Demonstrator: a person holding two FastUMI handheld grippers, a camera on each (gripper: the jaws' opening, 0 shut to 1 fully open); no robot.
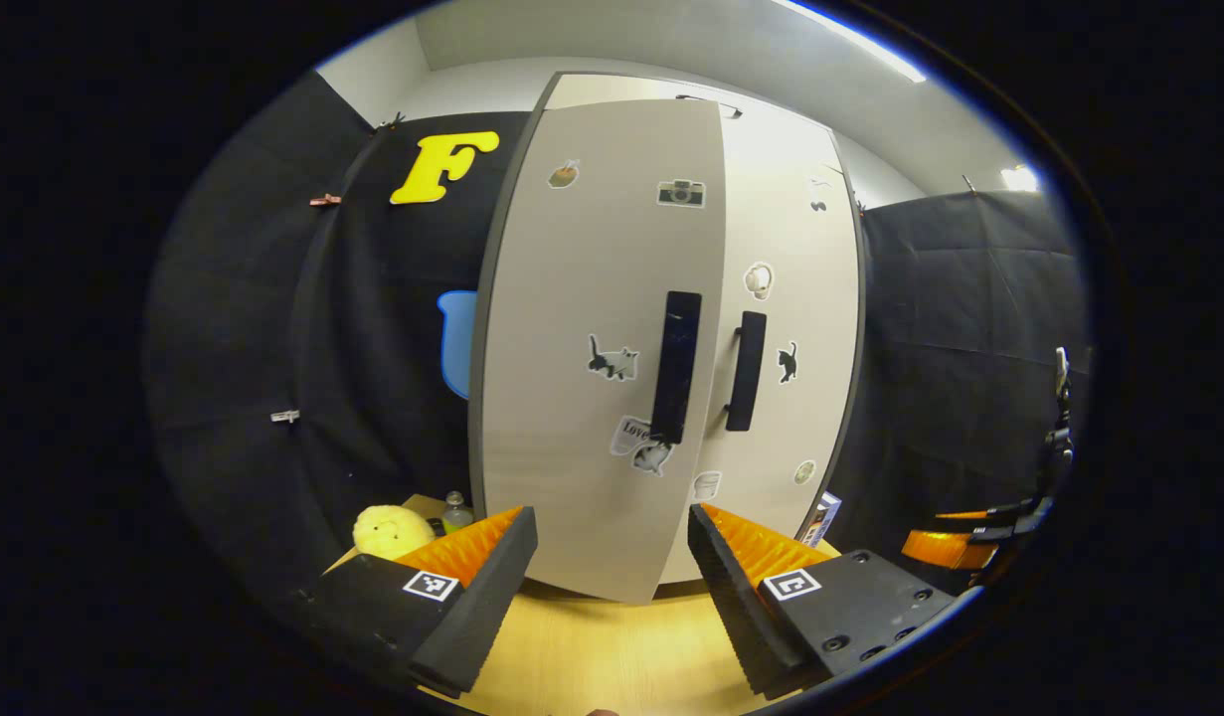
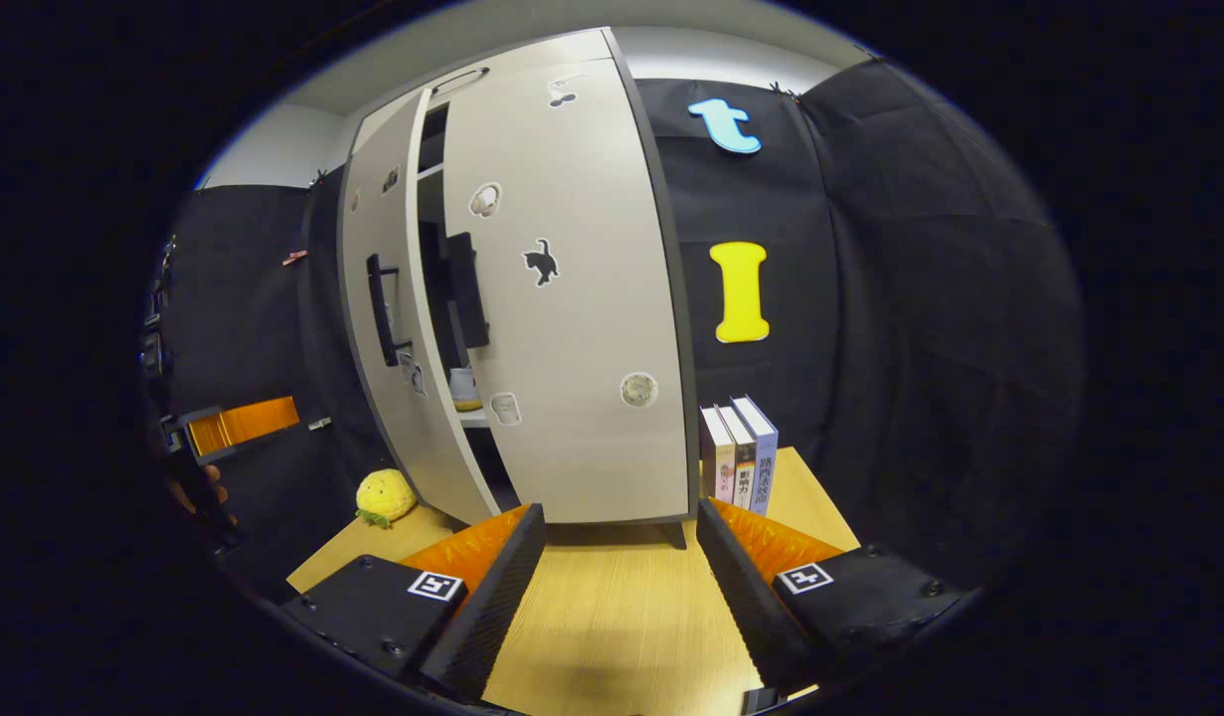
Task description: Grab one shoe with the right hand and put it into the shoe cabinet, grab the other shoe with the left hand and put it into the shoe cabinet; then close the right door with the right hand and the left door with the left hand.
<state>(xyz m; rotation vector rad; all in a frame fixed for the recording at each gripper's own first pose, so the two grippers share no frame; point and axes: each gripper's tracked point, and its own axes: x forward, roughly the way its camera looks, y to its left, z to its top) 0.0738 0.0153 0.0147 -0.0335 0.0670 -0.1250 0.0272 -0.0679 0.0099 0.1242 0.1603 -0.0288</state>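
L fingers (image 1: 612, 577) released, empty | R fingers (image 2: 621, 587) released | left door (image 1: 597, 338) ajar, right door (image 2: 572, 298) closed

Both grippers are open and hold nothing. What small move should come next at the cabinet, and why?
Probably the left gripper should push the left door shut. In the right gripper view that door stands ajar, with a dark gap and a shelf behind it, while the right door looks nearly closed. The left gripper is open, facing the door above the table.

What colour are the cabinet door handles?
Black, both door handles; clearest in the left gripper view, against pale grey doors.
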